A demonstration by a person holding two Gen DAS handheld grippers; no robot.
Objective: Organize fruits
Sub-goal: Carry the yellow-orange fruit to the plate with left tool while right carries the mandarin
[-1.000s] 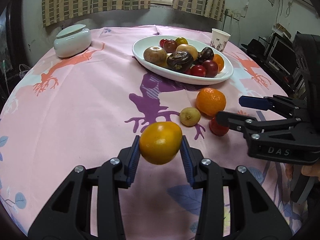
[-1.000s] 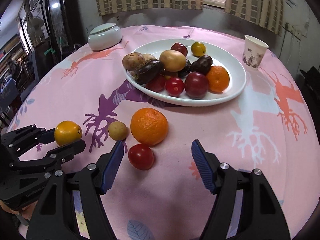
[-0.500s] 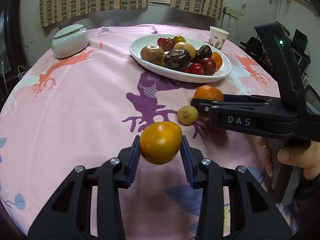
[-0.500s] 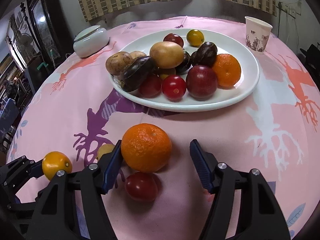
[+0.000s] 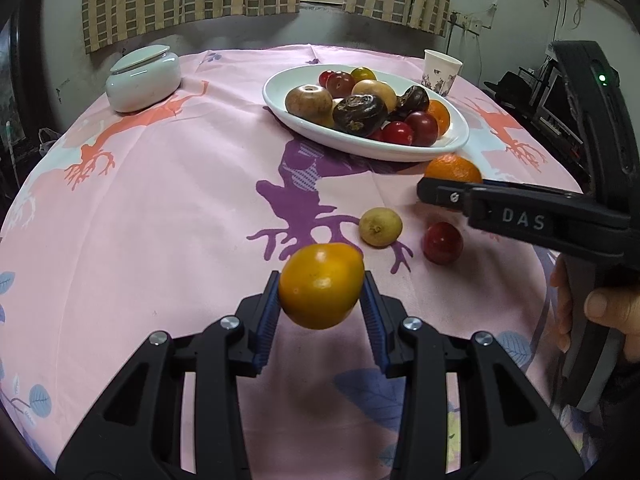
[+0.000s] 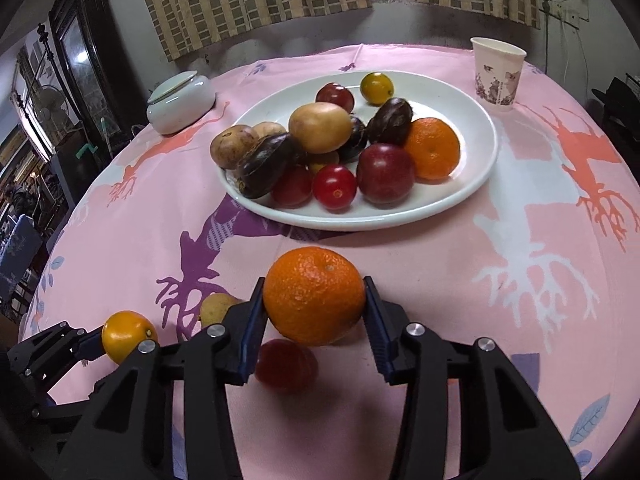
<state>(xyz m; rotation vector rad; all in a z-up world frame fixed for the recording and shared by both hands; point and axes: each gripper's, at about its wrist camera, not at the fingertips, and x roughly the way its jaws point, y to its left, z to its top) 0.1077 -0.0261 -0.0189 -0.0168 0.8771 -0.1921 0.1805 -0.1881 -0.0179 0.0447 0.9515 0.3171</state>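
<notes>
The right tool (image 6: 314, 312) is closing on a mandarin (image 6: 315, 295) near the fruit plate (image 6: 478, 160).

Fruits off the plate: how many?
4: a yellow-orange fruit gripped in the left tool, an orange between the right tool's closing jaws, a small yellowish fruit and a red fruit on the cloth. None seems hidden.

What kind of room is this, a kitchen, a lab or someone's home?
Most likely a lived-in home, at a round dining table in a pink printed cloth. Checked curtains hang at a small window, a white plate holds fruit, and a paper cup stands nearby.
</notes>
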